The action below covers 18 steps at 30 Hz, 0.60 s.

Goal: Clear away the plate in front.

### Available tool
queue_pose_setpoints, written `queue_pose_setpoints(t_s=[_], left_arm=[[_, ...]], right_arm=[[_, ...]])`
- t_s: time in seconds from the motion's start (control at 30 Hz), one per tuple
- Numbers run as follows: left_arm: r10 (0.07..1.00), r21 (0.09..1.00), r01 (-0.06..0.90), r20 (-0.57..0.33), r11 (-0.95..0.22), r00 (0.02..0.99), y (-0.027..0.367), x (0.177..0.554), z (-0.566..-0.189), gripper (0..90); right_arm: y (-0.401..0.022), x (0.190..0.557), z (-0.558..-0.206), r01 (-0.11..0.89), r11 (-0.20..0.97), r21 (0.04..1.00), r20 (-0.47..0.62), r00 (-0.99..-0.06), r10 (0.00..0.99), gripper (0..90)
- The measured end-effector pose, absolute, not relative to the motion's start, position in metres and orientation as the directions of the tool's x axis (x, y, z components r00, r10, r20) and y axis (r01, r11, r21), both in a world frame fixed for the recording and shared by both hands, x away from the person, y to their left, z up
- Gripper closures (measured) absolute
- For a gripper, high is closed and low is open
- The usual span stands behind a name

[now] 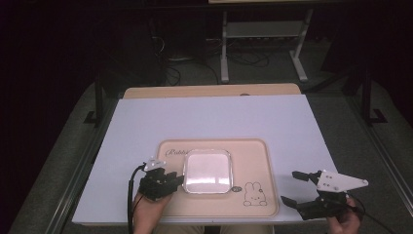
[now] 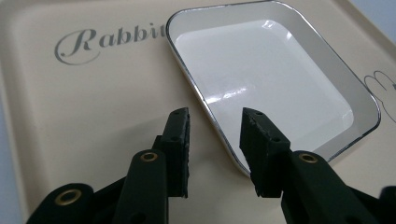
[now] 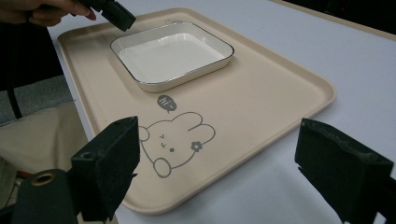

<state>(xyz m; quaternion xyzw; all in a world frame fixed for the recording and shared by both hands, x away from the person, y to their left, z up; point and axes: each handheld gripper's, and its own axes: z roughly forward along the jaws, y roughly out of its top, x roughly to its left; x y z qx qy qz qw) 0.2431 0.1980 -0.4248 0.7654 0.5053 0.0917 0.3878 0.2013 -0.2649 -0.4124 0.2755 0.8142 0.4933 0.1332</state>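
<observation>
A white square dish (image 1: 207, 170) with a thin dark rim sits on a beige tray (image 1: 253, 156) printed with a rabbit drawing. My left gripper (image 1: 179, 179) is at the dish's left edge. In the left gripper view its jaws (image 2: 217, 116) stand apart with the dish rim (image 2: 219, 135) running between them, and neither pad touches it. The dish (image 2: 261, 79) is empty. My right gripper (image 1: 294, 187) is held wide open over the tray's right edge, with nothing between its fingers (image 3: 219, 135). From there the dish (image 3: 170, 56) lies far up the tray (image 3: 261, 93), with the left gripper (image 3: 116, 14) beside it.
The tray lies on a white board (image 1: 214, 117) that covers a wooden table (image 1: 209, 90). Beyond the table's far edge is dark floor with cables and a white metal frame (image 1: 263, 44). The person's lap shows below the table's near edge (image 3: 42, 135).
</observation>
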Motion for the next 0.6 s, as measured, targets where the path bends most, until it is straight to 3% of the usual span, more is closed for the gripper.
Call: queue_pose_setpoints(t_s=[0.6], left_arm=[[0.774, 0.754, 0.620, -0.255, -0.217, 0.580, 0.223, 0.243, -0.414, 41.2]], right_arm=[[-0.266, 0.202, -0.413, 0.322, 0.363, 0.874, 0.053, -0.807, 0.588, 13.1]])
